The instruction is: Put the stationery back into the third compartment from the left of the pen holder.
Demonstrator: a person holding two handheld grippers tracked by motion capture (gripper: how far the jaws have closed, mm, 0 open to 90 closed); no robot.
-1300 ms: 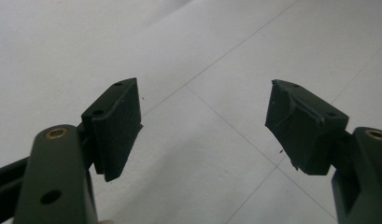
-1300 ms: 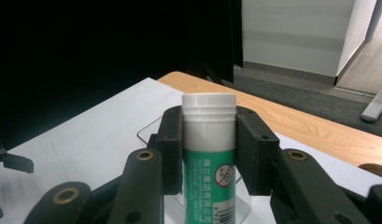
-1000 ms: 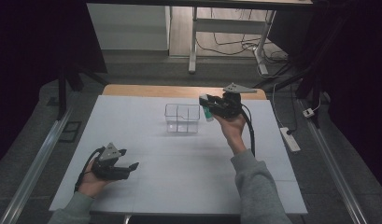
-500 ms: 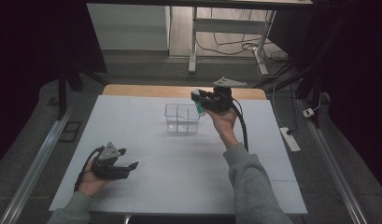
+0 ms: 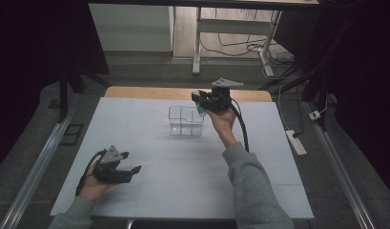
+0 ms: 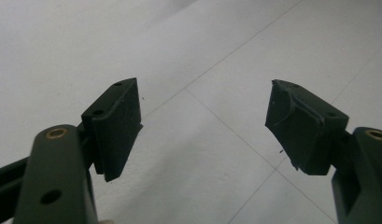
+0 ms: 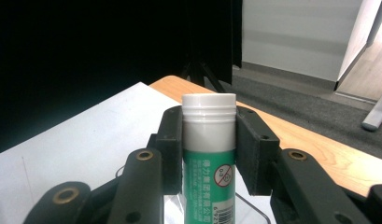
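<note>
Gripping the green glue stick (image 7: 208, 154) tight between its pads, the right gripper (image 5: 201, 102) hung just above the clear box's (image 5: 185, 121) right rim.

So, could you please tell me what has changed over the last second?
The right gripper, shut on the glue stick, moved left to above the clear box's right edge. The left gripper stayed open near the table's front left; the box stayed put.
</note>
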